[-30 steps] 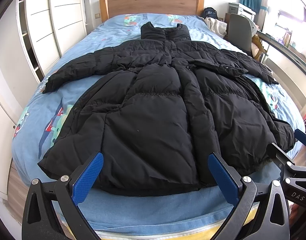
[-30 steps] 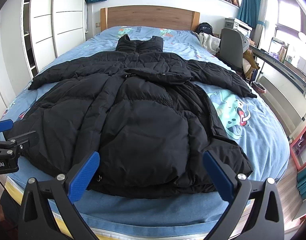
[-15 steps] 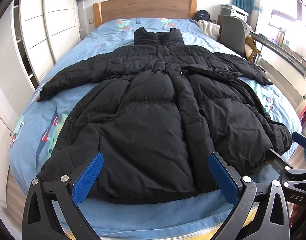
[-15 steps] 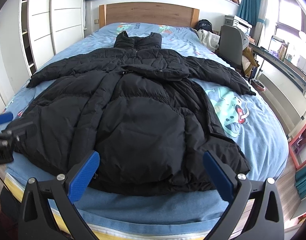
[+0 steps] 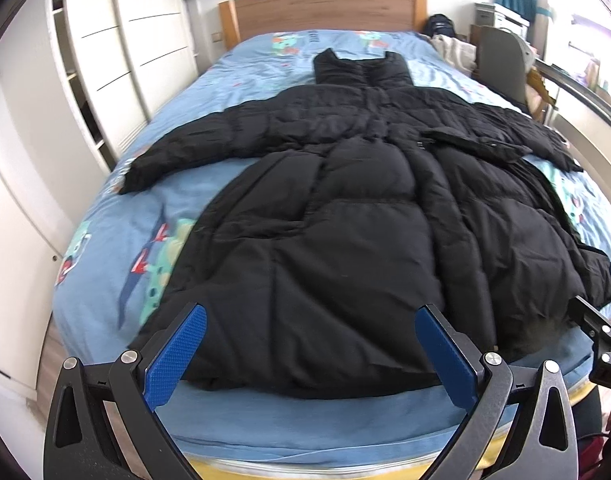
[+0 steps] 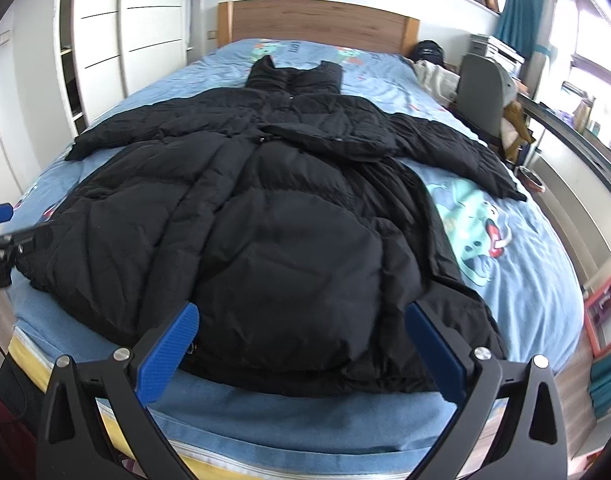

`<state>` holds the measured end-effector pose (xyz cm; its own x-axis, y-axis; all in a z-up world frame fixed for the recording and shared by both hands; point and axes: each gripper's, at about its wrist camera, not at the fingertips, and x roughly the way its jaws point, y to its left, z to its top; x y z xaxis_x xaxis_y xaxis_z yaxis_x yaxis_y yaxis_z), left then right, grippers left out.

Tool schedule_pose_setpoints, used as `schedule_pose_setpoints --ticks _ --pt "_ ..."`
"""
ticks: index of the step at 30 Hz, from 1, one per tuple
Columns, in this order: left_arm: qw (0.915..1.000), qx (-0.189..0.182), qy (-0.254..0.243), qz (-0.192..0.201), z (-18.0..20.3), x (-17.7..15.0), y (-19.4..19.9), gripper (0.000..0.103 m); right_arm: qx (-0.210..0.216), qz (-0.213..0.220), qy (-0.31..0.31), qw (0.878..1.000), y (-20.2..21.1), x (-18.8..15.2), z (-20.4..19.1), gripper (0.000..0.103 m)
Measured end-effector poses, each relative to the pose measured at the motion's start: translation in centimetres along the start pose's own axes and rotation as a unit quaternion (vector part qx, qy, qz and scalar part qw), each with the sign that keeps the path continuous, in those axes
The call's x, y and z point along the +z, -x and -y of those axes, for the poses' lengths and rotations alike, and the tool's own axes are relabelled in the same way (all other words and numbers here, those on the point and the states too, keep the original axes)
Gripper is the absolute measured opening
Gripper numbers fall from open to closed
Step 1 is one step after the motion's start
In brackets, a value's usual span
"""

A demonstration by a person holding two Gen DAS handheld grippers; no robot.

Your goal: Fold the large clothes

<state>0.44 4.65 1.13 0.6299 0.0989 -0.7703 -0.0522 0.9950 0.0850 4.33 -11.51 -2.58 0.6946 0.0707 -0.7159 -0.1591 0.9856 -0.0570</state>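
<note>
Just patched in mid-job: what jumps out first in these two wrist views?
A long black puffer coat lies spread flat over most of the blue cartoon-print bed sheet, sleeves stretched out to both sides and hood toward the wooden headboard. At the foot of the bed the left gripper and right gripper are both wide open by the hem, holding nothing.

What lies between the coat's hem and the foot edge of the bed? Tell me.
Only a bare strip of blue sheet separates the black coat hem from the yellow mattress edge. Both wrist views show it.
</note>
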Motion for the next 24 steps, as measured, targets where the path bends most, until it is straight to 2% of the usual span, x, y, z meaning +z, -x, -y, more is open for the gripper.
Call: schedule_pose_setpoints --ticks 10,17,24 --pt "0.9996 0.027 -0.009 0.003 -1.0 -0.7 0.9 0.102 0.008 -0.004 0.001 1.000 -0.5 0.6 0.0 0.103" --pt "0.9996 0.028 -0.002 -0.010 -1.0 -1.2 0.4 0.102 0.027 -0.013 0.018 0.999 -0.4 0.6 -0.8 0.103" --pt "0.9992 0.040 0.000 -0.004 -1.6 -1.6 0.7 0.102 0.021 -0.020 0.012 1.000 -0.4 -0.1 0.3 0.103"
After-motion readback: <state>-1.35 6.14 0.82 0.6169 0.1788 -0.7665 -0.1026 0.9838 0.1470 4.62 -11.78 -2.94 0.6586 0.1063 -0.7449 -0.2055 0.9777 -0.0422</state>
